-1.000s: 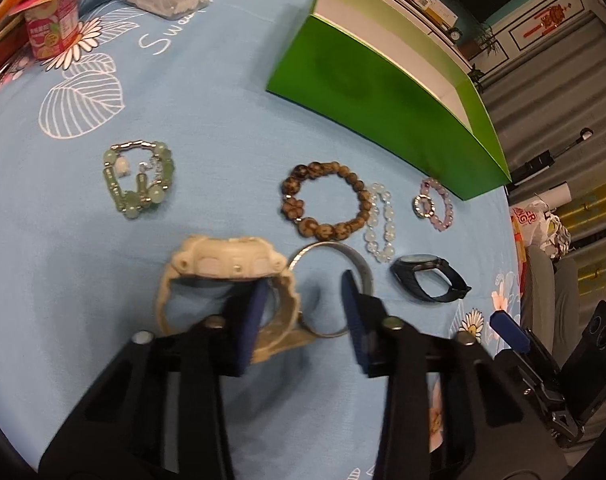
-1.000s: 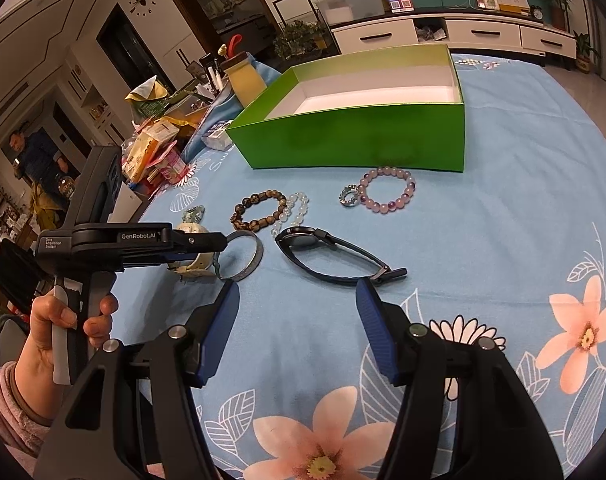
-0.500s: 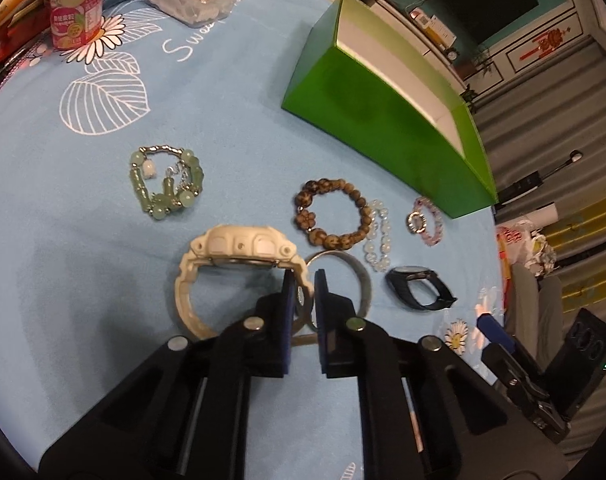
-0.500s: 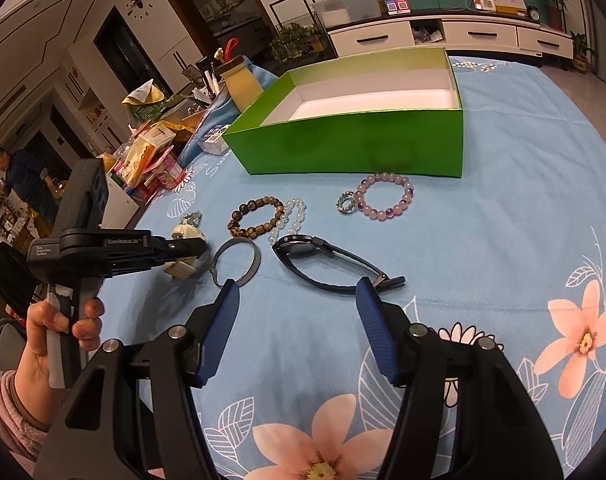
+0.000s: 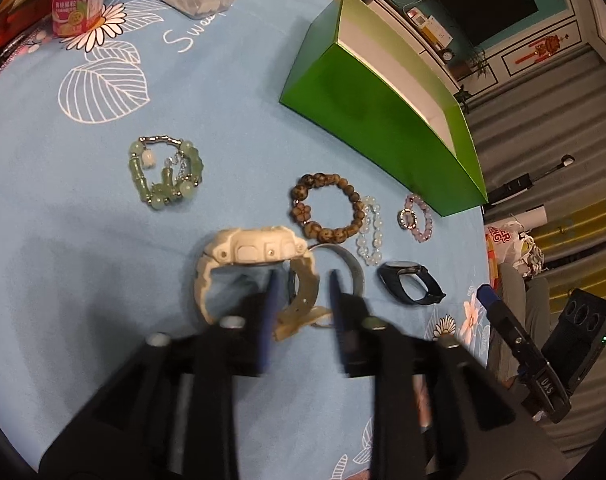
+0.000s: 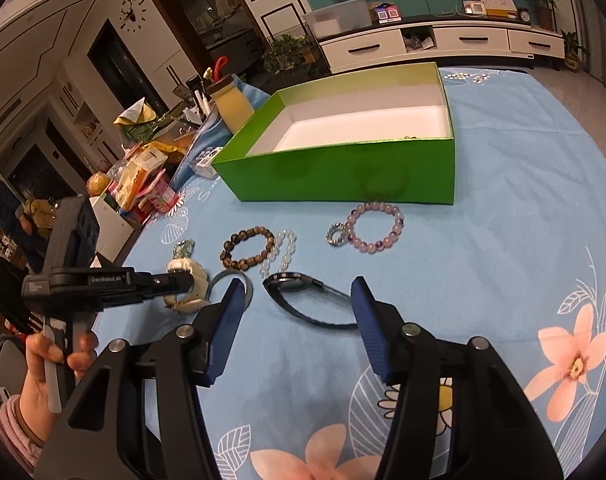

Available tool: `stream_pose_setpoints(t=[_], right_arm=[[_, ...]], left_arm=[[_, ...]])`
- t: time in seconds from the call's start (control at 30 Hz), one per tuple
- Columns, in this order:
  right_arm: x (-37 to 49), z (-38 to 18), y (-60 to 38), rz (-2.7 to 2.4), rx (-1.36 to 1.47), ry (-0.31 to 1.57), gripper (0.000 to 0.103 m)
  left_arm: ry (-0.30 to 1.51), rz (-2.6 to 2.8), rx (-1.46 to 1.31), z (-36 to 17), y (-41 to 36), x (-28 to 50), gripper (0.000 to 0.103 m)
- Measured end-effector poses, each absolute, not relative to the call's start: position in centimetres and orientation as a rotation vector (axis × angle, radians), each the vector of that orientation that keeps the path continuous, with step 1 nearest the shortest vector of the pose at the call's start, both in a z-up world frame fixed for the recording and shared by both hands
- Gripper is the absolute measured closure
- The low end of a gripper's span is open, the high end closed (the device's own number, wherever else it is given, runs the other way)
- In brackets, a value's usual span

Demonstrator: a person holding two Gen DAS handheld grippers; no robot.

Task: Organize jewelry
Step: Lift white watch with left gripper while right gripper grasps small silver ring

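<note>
Left gripper: jaws opening, blurred in its own view, with the cream watch strap and the near edge of the grey bangle lying between the blue pads; whether either pad touches the strap cannot be told. Right gripper: jaws spread and closing, nothing pinched, with part of the black watch on the cloth just beyond and between the tips. Ahead of the left gripper, on the blue flowered tablecloth: brown bead bracelet just past the cream watch, clear bead bracelet touching its right side, purple bead bracelet further right (a small silver ring charm attached), green bead bracelet well off to the left. Green box: open, white inside, standing beyond all the bracelets, far from both grippers. Left hand: seen from the right camera, wrapped around the left gripper's handle, with a pink sleeve at the wrist.
</note>
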State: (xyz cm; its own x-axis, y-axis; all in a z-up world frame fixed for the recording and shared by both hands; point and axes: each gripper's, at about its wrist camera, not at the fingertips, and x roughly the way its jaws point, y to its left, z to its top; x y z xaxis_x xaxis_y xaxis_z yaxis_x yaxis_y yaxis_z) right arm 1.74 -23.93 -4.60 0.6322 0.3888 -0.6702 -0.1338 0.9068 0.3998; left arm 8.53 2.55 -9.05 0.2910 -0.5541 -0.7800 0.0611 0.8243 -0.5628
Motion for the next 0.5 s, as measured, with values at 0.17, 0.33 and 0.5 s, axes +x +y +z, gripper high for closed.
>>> stream_pose_setpoints(t=[0.17,0.33,0.5], right_arm=[[2.0,-4.6,-24.0,0.305,0.327,0.840,0.047],[2.2,-5.0,-24.0,0.304,0.330,0.853,0.047],[3.2,-5.1,-23.2,0.301,0.284,0.865,0.047]], left_arm=[[1.226,-0.419,-0.429,-9.1,1.1,9.0,0.072],[1.255,-0.347,-0.400,-10.0,0.3,9.8,0.081],[1.238,-0.337,-0.428,-10.2,0.6,9.8,0.089]])
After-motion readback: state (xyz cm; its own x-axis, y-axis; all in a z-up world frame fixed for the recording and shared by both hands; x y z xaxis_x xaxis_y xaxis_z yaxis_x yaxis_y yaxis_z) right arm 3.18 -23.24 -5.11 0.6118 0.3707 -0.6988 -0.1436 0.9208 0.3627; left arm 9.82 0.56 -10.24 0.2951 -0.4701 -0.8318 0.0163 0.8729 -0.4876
